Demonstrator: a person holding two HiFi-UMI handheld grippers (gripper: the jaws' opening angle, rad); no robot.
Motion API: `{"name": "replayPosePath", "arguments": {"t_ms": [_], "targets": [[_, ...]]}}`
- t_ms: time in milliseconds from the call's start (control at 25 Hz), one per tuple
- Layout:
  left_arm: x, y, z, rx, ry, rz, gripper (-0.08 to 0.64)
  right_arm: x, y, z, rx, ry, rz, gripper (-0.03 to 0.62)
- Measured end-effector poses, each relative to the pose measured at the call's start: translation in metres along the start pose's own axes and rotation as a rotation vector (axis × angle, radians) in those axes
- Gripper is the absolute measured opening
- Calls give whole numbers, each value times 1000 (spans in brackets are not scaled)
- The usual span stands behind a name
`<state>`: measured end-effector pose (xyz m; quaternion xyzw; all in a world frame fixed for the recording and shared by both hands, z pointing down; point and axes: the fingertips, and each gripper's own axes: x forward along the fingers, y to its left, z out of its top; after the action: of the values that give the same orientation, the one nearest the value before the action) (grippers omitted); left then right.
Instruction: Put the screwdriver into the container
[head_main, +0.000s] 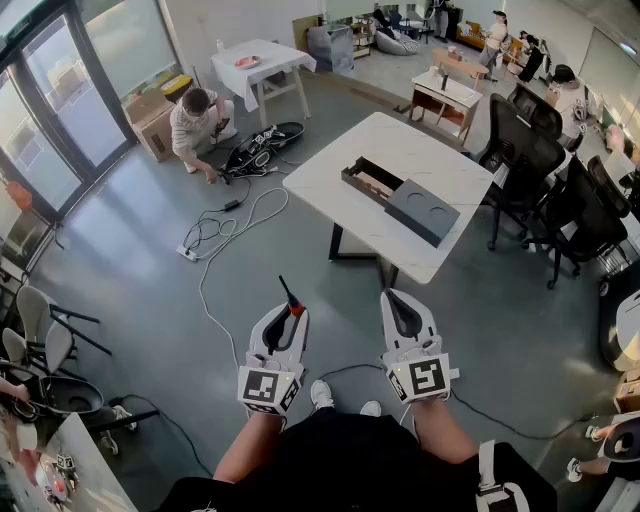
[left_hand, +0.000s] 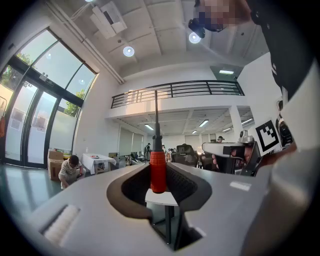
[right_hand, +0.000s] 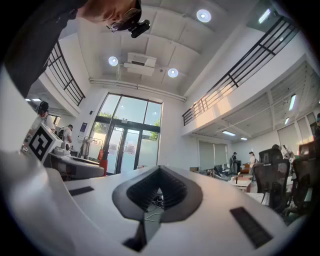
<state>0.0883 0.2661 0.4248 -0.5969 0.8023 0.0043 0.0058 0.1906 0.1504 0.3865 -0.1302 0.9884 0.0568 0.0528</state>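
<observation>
**Screwdriver held in the left tongs, well short of the container**

Head view, looking steeply down. The left tongs (head_main: 288, 318) are clamped on the red handle of the screwdriver (head_main: 293, 302), and its dark shaft projects forward beyond the jaw tips. The right tongs (head_main: 400, 305) carry nothing, and their jaws are drawn together at the tips. Both are held side by side above the grey floor (head_main: 150, 270), just in front of the person's body. The container (head_main: 368, 180), a long dark box partly under a grey cover (head_main: 422, 212), lies on the white tabletop (head_main: 440, 150) farther ahead, well apart from the screwdriver. A second person (head_main: 200, 120) crouches on the floor at upper left, near loose cables (head_main: 225, 225).
</observation>
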Motion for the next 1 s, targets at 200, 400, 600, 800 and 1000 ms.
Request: {"name": "replayPosePath", "arguments": {"t_ms": [200, 400, 600, 800, 1000], "targets": [[-4, 13, -2, -2, 19, 8, 103, 5, 9, -1, -4, 17, 8, 6], [-3, 21, -6, 1, 22, 13, 104, 12, 15, -4, -11, 19, 13, 6], [4, 27, -8, -8, 19, -25, 104, 24, 14, -5, 36, 10, -10, 6], [13, 39, -12, 29, 23, -61, 104, 40, 23, -12, 49, 25, -11, 6], [16, 61, -16, 42, 24, -91, 104, 55, 39, -19, 55, 36, -25, 6]]}}
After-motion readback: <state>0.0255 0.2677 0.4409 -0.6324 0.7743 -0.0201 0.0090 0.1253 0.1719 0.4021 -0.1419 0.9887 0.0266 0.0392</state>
